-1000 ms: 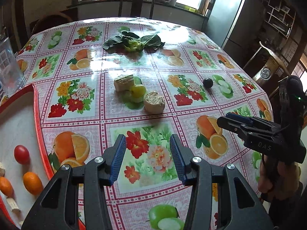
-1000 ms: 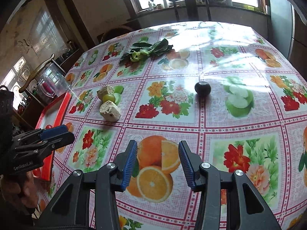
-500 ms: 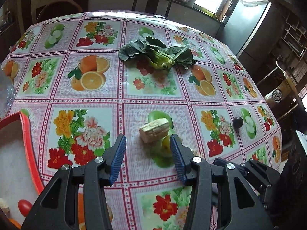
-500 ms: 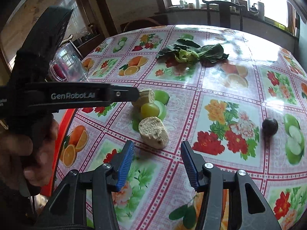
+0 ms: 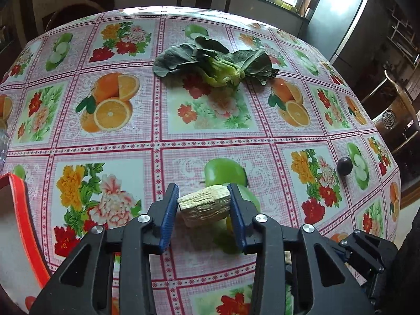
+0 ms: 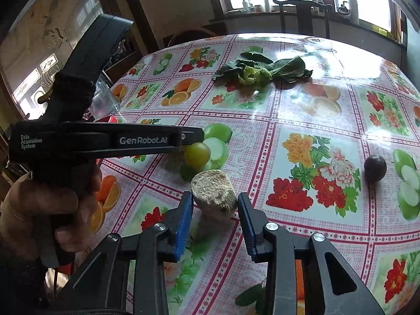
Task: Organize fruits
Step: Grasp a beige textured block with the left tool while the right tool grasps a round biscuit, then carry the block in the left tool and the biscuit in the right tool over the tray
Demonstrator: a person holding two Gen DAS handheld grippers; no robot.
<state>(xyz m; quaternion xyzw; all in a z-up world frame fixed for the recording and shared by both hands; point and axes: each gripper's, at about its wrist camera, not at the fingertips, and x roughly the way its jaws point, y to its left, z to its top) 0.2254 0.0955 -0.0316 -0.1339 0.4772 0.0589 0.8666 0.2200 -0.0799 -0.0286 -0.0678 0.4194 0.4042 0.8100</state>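
Observation:
Two pale fibrous chunks and a round green fruit [image 6: 197, 153] lie together on the fruit-print tablecloth. My left gripper [image 5: 203, 202] is closing, and its blue pads press on both ends of one chunk [image 5: 204, 210]. In the right wrist view this gripper [image 6: 193, 135] comes in from the left, a hand around its handle. My right gripper [image 6: 215, 207] is also closing, its pads against the sides of the other chunk [image 6: 212, 191], which stands on the cloth. The green fruit is mostly hidden in the left wrist view. A dark plum [image 5: 344, 166] [image 6: 375, 168] lies alone to the right.
A bunch of leafy greens [image 5: 218, 65] [image 6: 262, 71] lies at the far middle of the table. A red-rimmed tray [image 5: 23, 210] sits at the near left, with a clear glass jug [image 6: 105, 99] behind it. Chairs and a fridge stand around the table.
Both grippers came forward over the table to the cluster of chunks. Their jaws narrowed, each onto one chunk. The left gripper now fills the left of the right wrist view.

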